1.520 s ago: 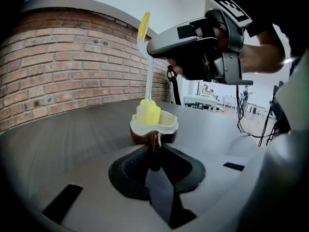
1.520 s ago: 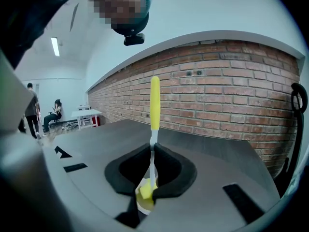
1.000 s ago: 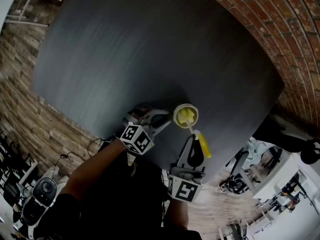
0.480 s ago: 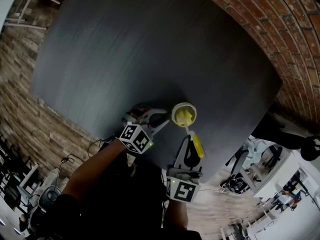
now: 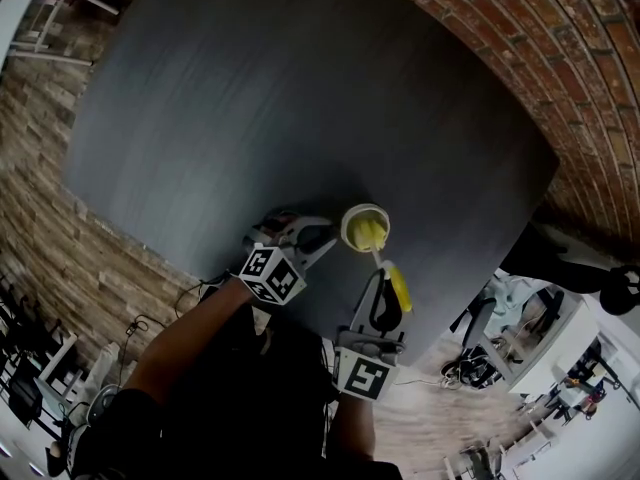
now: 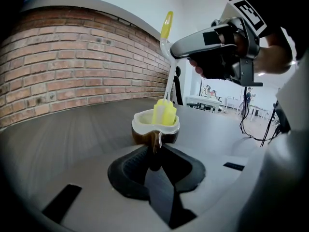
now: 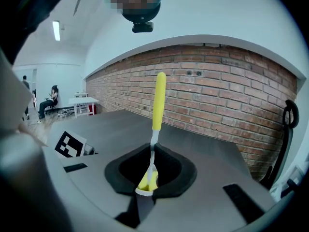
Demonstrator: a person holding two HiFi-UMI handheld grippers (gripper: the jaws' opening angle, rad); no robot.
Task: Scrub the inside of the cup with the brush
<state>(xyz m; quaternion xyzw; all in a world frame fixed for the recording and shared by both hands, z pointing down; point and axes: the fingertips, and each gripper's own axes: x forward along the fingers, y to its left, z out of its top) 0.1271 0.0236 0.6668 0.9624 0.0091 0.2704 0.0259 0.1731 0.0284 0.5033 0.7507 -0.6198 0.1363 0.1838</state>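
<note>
A small cup (image 5: 364, 228) with a pale rim and dark brown body (image 6: 155, 129) stands on the dark grey table (image 5: 280, 98) near its front edge. My left gripper (image 5: 326, 239) is shut on the cup's handle (image 6: 154, 143). A brush (image 5: 388, 271) with a yellow handle (image 7: 158, 101) and yellow sponge head (image 6: 164, 112) stands with its head inside the cup. My right gripper (image 5: 381, 286) is shut on the brush's thin white stem (image 7: 151, 154). In the right gripper view the cup's rim (image 7: 145, 191) and sponge (image 7: 147, 180) show just below the jaws.
A brick wall (image 5: 560, 78) runs along the table's far right side and a stone-brick floor (image 5: 50, 218) lies to the left. Beyond the table's near corner are white desks and cables (image 5: 520, 358). Most of the tabletop stretches away beyond the cup.
The cup, brush and both grippers have shifted slightly left and up in the head view. The brush handle has tilted a little; both holds are unchanged.
</note>
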